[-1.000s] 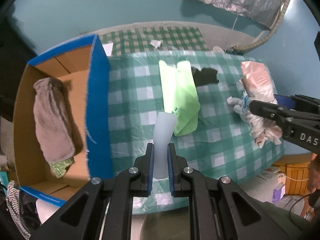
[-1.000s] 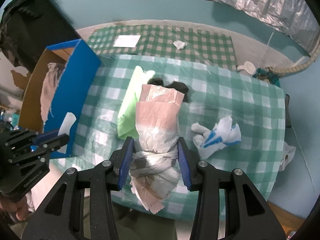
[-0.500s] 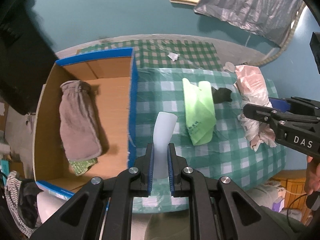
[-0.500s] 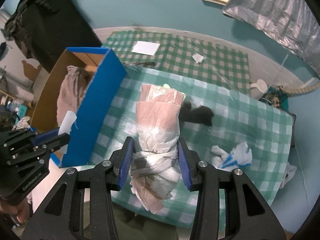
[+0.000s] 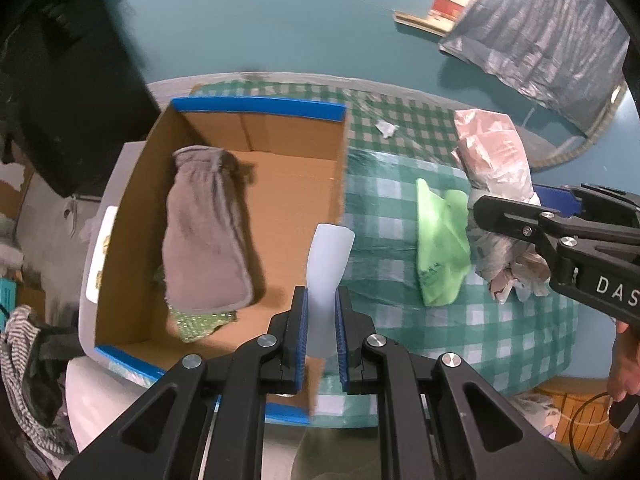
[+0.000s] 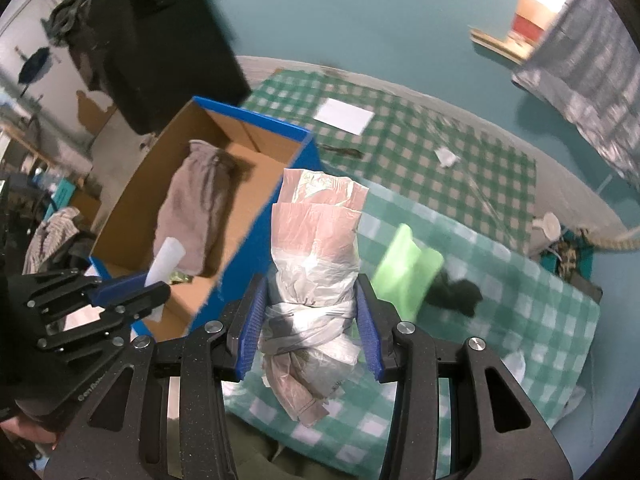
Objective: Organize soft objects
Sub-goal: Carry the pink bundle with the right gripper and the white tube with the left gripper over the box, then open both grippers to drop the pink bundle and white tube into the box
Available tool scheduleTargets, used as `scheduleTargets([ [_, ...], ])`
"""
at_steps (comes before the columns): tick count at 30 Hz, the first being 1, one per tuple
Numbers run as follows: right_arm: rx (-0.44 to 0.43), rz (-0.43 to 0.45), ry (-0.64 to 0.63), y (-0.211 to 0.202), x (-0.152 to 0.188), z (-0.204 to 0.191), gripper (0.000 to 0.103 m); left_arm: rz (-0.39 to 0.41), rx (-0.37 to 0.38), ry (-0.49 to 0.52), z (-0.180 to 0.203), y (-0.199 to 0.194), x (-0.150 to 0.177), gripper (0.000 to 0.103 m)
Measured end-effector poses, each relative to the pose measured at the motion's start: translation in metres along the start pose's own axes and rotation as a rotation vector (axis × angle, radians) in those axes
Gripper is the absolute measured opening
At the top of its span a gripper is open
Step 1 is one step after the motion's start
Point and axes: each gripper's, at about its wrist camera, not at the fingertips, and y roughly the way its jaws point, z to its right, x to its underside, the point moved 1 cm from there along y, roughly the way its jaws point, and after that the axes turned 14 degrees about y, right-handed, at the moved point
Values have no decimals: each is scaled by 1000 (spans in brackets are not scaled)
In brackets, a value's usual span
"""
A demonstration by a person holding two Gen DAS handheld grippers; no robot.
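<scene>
White and pale, the foam strip (image 5: 329, 276) stands pinched between the closed jaws of the left gripper (image 5: 322, 322), its long axis running straight out along the fingers. In the left wrist view its free end hangs over the near right corner of the cardboard box (image 5: 256, 105), just inside the blue-edged wall. The box lies directly beneath and to the left of these jaws, so the left hand looks nearer to a drop: a short carry further left over the bare cardboard floor would do, clear of the grey cloth pouch (image 5: 206, 232) that lies lengthwise in the box with a green sparkly scrap (image 5: 200, 322) under its near end.

To the right, the right gripper (image 6: 310, 322) is closed on the knotted waist of a pink and white plastic bag bundle (image 6: 316, 264), whose long axis also points along the fingers. In the right wrist view this bundle hangs over the checked table (image 6: 520, 320), just beside the outer blue wall, so it still has to cross that wall leftward. On the table behind it stay a light green bag (image 6: 406, 270) and a black cloth (image 6: 456, 294), touching each other.
</scene>
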Motion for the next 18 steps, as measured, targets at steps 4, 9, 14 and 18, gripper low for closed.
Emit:
scheduleTargets([
  [4, -12, -9, -54, 9, -6, -24, 42, -3, -17, -39, -18, 0, 3, 12],
  [9, -32, -25, -112, 19, -12, -52, 42, -8, -39, -88, -42, 3, 8, 13],
  [14, -52, -44, -155, 32, -18, -78, 42, -26, -59, -132, -62, 9, 17, 12],
  [18, -60, -64, -177, 44, -20, -93, 42, -42, -68, -154, -73, 15, 23, 13],
])
